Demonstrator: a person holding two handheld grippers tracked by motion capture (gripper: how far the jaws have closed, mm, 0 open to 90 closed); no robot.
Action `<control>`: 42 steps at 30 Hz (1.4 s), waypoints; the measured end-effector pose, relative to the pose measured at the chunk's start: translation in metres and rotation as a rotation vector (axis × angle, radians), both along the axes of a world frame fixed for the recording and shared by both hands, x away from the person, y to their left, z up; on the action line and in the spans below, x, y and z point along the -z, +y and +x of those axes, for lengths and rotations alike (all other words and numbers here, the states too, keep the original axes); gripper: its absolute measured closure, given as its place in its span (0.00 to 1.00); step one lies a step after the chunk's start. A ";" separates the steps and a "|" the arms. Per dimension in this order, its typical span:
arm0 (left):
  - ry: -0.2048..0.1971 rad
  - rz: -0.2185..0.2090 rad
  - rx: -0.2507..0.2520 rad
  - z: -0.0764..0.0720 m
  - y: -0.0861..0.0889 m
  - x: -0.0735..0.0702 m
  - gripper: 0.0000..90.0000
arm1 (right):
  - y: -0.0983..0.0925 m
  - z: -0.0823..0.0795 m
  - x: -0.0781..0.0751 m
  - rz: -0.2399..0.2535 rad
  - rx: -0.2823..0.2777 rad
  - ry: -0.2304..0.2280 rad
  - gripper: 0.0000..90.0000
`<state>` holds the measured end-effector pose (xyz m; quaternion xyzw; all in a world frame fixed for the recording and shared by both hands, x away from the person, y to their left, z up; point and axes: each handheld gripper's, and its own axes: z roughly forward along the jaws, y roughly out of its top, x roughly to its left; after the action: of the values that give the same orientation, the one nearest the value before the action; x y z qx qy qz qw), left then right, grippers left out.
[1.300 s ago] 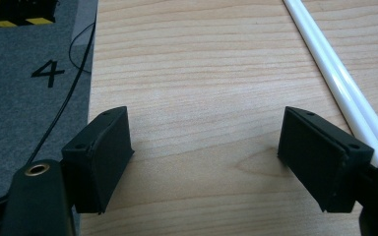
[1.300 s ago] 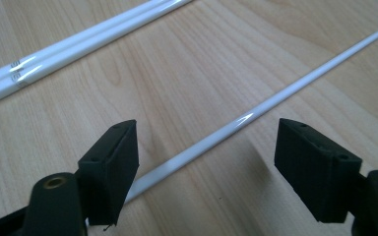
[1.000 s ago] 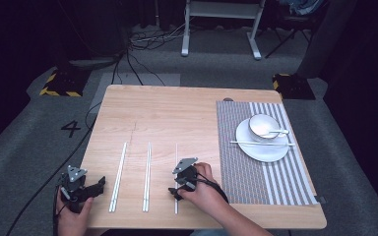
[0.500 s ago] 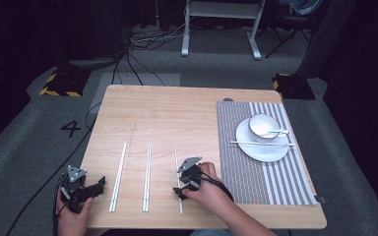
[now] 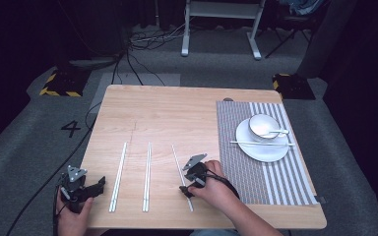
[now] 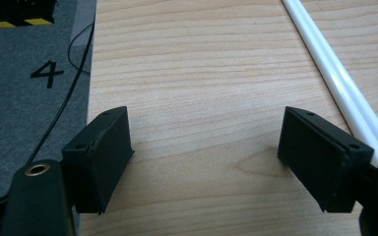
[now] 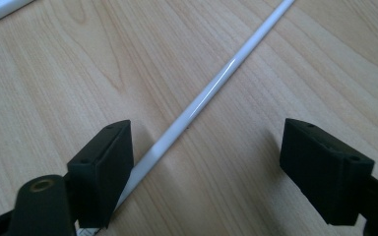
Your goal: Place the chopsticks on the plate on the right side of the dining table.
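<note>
Now the right tool (image 5: 186, 183), jaws spread near the table's (image 5: 177, 113) front edge, should centre over the lone chopstick (image 7: 211, 88) before closing; the left tool (image 5: 92, 187) waits released.

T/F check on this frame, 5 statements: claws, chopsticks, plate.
1. The right claw is open over a single chopstick. True.
2. The left claw is shut on a chopstick pair. False: it is open, with bare table between its jaws and the pair beside one jaw.
3. A bowl sits on the plate. True.
4. The plate stands on bare wood. False: it is on the striped mat.
5. A chopstick lies across the plate. True.
</note>
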<state>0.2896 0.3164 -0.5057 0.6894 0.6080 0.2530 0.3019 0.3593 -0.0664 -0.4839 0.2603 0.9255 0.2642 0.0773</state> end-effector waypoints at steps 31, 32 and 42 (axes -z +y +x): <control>0.000 -0.001 -0.001 0.000 0.000 0.000 0.23 | -0.031 0.037 -0.002 -0.036 0.038 0.017 0.21; 0.000 -0.001 0.000 0.000 0.000 0.000 0.23 | -0.028 0.037 -0.003 -0.037 0.014 0.019 0.22; 0.000 -0.001 0.000 0.000 0.000 0.000 0.22 | -0.003 0.039 -0.011 -0.095 0.065 0.063 0.46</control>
<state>0.2897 0.3164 -0.5057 0.6891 0.6081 0.2529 0.3022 0.3982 -0.0697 -0.4731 0.2943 0.9300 0.2090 0.0690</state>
